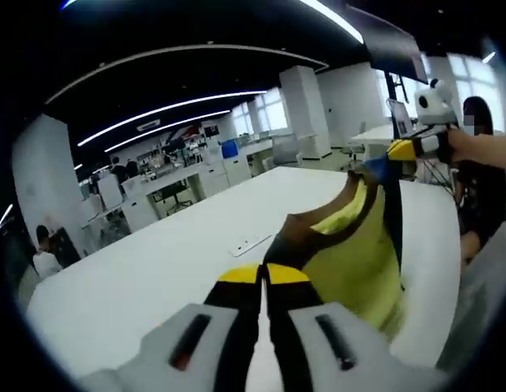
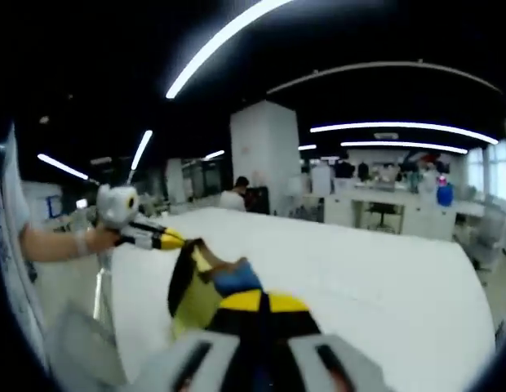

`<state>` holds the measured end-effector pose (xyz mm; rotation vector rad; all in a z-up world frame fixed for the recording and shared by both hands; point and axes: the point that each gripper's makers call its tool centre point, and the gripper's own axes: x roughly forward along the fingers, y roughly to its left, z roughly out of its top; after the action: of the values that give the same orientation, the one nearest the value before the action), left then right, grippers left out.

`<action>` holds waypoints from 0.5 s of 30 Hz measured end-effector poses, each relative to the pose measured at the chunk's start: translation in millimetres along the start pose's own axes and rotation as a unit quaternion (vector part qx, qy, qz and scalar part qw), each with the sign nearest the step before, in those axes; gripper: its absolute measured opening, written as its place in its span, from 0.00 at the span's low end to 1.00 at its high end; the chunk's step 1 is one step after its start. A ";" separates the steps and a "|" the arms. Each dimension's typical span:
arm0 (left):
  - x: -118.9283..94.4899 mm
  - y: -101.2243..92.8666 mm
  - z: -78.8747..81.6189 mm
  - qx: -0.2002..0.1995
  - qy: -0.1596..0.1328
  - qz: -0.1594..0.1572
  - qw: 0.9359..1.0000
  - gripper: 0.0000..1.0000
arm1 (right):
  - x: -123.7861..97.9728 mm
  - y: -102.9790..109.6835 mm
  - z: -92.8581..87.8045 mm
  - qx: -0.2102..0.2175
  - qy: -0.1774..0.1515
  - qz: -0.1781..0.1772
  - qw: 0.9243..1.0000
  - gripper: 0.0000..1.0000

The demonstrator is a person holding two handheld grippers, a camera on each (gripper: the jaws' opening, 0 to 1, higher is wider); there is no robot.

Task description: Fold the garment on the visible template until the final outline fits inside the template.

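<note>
A yellow garment (image 1: 359, 245) with dark brown trim and a blue patch hangs stretched between my two grippers above the white table (image 1: 155, 269). My left gripper (image 1: 264, 273) is shut on its dark edge at the bottom of the left gripper view. My right gripper (image 1: 397, 155), held by a hand, comes in from the right and pinches the garment's far upper corner. In the right gripper view, my right gripper (image 2: 263, 300) is shut on the blue part of the garment (image 2: 196, 298). There the left gripper (image 2: 173, 240) grips the other end at the left.
A small flat white object (image 1: 249, 243) lies on the table beyond the garment. The table top (image 2: 383, 294) stretches far to the right. A person (image 1: 481, 188) stands at the table's right side. Desks, white columns (image 2: 265, 155) and people fill the office behind.
</note>
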<state>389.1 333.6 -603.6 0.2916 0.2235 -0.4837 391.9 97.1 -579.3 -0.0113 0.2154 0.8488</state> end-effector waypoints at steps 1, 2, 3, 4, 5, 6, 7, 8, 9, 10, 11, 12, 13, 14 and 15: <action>1.5 2.2 2.9 0.000 -0.001 0.001 1.000 0.00 | 2.0 -4.9 5.1 0.002 -0.006 -0.005 1.000 0.00; 3.6 3.7 8.6 0.001 -0.006 0.001 1.000 0.00 | 3.6 -7.3 8.2 0.002 -0.011 -0.008 1.000 0.00; 5.4 5.6 11.3 0.004 -0.008 0.002 1.000 0.00 | 6.3 -7.3 11.9 0.003 -0.015 -0.008 1.000 0.00; 9.8 9.7 12.6 0.003 -0.009 0.003 1.000 0.00 | 7.4 -8.4 13.1 0.004 -0.017 -0.008 1.000 0.00; 14.4 12.2 15.9 0.004 -0.012 0.001 1.000 0.00 | 9.2 -10.5 15.0 0.005 -0.020 -0.010 1.000 0.00; 17.5 12.5 17.8 0.003 -0.013 -0.001 1.000 0.00 | 13.5 -15.0 16.5 0.004 -0.021 -0.012 1.000 0.00; 24.3 15.0 18.3 -0.001 -0.013 -0.003 1.000 0.00 | 18.0 -19.1 16.8 0.004 -0.020 -0.014 1.000 0.00; 29.3 17.5 16.1 -0.002 -0.011 -0.005 1.000 0.00 | 24.2 -26.9 15.0 0.005 -0.016 -0.021 1.000 0.00; 37.9 20.4 12.1 -0.007 -0.005 -0.006 1.000 0.00 | 28.7 -34.1 13.4 0.010 -0.013 -0.023 1.000 0.00; 43.2 23.9 7.6 -0.001 -0.002 -0.004 1.000 0.00 | 36.6 -42.4 9.4 0.019 -0.009 -0.026 0.999 0.00; 53.6 26.8 0.1 -0.005 0.001 -0.009 1.000 0.00 | 41.3 -43.6 4.9 0.018 -0.002 -0.030 0.999 0.00; 55.8 25.7 -3.9 -0.019 0.009 -0.011 1.000 0.00 | 49.7 -50.7 -2.4 0.019 0.010 -0.034 0.999 0.00; 65.8 28.1 -13.6 -0.035 0.020 -0.013 0.999 0.00 | 55.2 -54.9 -7.5 0.022 0.018 -0.037 0.999 0.00; 73.2 34.3 -18.5 -0.024 0.021 -0.011 0.999 0.00 | 63.7 -61.0 -13.3 0.023 0.024 -0.037 0.999 0.00; 81.7 37.9 -28.2 -0.018 0.035 -0.008 0.999 0.00 | 69.5 -66.0 -17.8 0.027 0.030 -0.038 0.998 0.00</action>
<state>474.0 340.3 -644.3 0.2719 0.3030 -0.4845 482.3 103.3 -615.1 0.0053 0.2916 0.7679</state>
